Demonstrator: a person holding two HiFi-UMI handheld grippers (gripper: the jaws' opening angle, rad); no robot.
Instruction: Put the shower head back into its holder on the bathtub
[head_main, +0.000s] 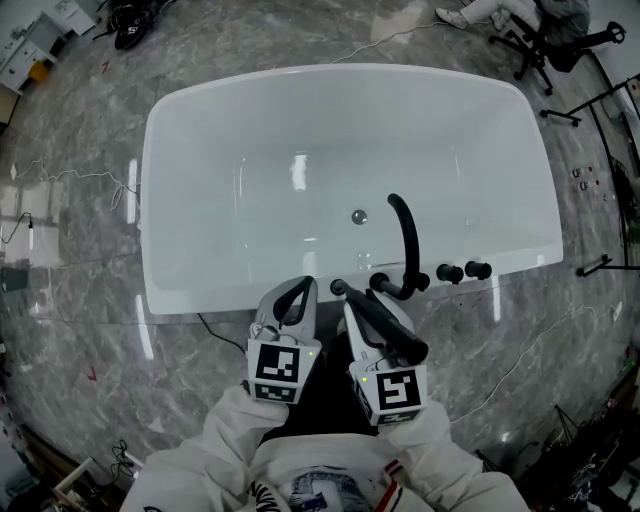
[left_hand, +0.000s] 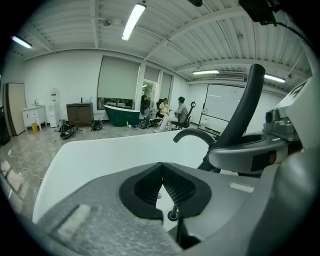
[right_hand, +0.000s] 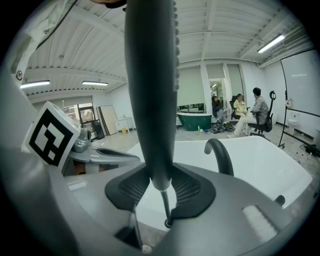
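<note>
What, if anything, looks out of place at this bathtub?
The shower head is off its holder, clamped in the right gripper's jaws over the bathtub rim near the faucet. Loose cables trail across the floor. Nothing looks spilled or damaged.

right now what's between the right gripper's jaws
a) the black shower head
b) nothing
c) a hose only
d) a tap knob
A: in the right gripper view, the right gripper has its pads closed on the dark handle of the shower head, which rises straight up out of the jaws.
</note>
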